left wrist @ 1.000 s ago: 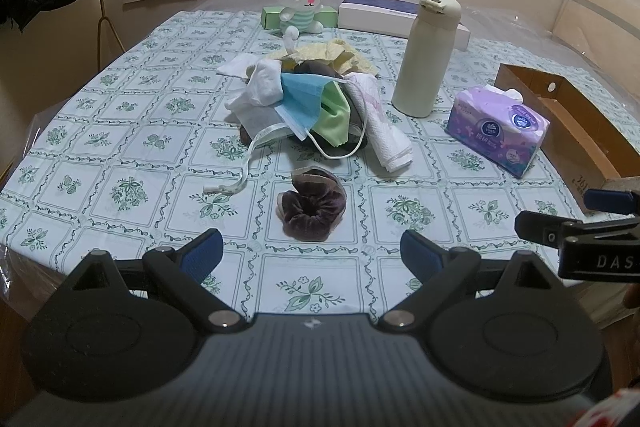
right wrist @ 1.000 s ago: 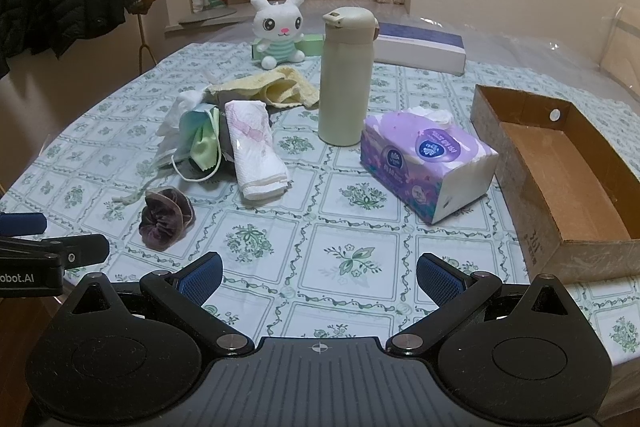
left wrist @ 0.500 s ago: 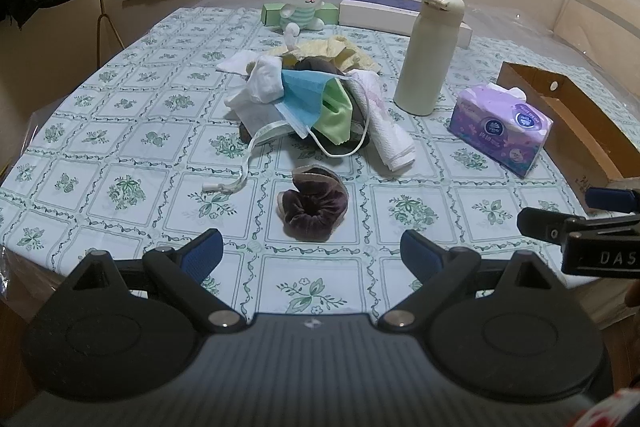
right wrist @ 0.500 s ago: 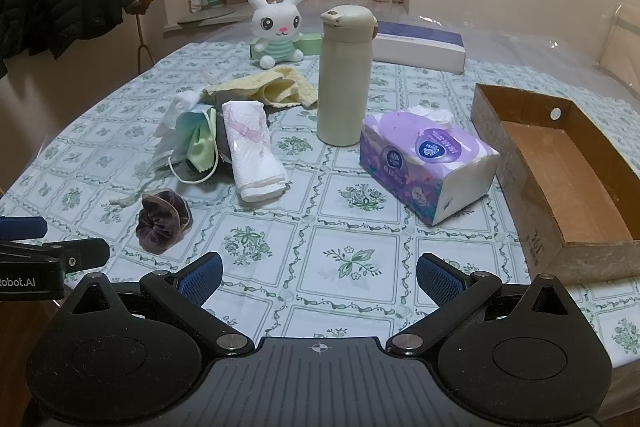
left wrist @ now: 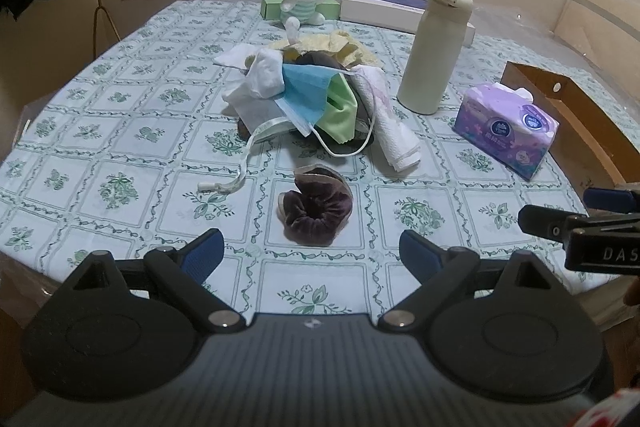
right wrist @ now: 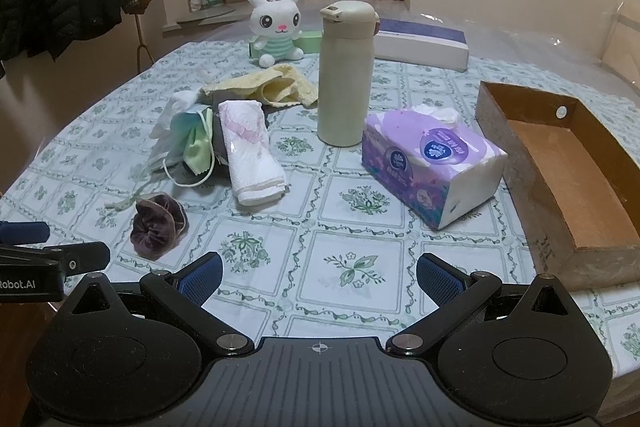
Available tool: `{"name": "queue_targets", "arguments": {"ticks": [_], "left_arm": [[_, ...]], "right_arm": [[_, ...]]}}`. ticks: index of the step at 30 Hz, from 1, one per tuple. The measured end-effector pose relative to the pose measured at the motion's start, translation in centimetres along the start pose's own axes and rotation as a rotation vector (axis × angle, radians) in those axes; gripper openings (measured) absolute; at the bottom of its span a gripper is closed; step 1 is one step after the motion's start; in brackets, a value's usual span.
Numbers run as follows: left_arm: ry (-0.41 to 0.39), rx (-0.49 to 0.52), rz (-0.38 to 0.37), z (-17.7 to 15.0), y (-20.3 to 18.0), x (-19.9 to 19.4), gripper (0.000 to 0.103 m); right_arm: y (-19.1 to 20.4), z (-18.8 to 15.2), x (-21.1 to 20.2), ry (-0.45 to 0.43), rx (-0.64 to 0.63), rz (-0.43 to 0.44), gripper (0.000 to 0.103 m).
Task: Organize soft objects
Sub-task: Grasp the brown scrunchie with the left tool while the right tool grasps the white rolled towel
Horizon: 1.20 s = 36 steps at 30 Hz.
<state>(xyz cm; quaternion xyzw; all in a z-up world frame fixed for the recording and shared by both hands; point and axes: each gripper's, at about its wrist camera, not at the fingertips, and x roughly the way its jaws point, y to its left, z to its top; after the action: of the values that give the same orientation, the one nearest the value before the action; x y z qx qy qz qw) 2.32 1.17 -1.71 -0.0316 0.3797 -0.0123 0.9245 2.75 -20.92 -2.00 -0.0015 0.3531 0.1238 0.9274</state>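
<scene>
Green-patterned tablecloth (left wrist: 120, 131) covers the table, with coats hanging at the far left and a curtain behind. You have nothing in either tool: the left gripper (left wrist: 311, 255) has its jaws spread and empty, hovering over the near edge, and the right gripper (right wrist: 319, 277) is released too, off to its right. The dark velvet scrunchie (left wrist: 316, 205) lies by itself on the cloth just beyond your left fingertips, apart from the heap of masks and cloths (left wrist: 304, 95) farther back; a folded white towel (right wrist: 250, 151) leans off the right side of that heap. The open cardboard box (right wrist: 568, 163) at the right looks like the likely place for the soft things, and nothing shows inside it yet, so you seem to be at the first pick. Next, I'd judge, push the left tool forward and down so the jaws straddle the scrunchie, then close; it is squashy, so take it through the middle.
</scene>
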Motion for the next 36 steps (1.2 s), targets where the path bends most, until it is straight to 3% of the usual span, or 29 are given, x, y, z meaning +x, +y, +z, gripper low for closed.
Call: {"name": "queue_targets", "arguments": {"ticks": [14, 21, 28, 36], "left_arm": [[0.004, 0.104, -0.014, 1.2, 0.5, 5.3, 0.085], [0.024, 0.091, -0.028, 1.4, 0.8, 7.8, 0.080], [0.036, 0.067, -0.050, 1.3, 0.7, 9.4, 0.066], [0.033, 0.053, -0.068, 1.2, 0.6, 10.1, 0.037]], "right_arm": [[-0.5, 0.8, 3.7, 0.009, -0.027, 0.022, 0.102], [-0.3, 1.2, 6.0, 0.012, -0.047, 0.044, 0.102], [0.1, 1.9, 8.0, 0.014, -0.069, 0.050, 0.102], [0.4, 2.5, 9.5, 0.017, -0.083, 0.060, 0.092]]}}
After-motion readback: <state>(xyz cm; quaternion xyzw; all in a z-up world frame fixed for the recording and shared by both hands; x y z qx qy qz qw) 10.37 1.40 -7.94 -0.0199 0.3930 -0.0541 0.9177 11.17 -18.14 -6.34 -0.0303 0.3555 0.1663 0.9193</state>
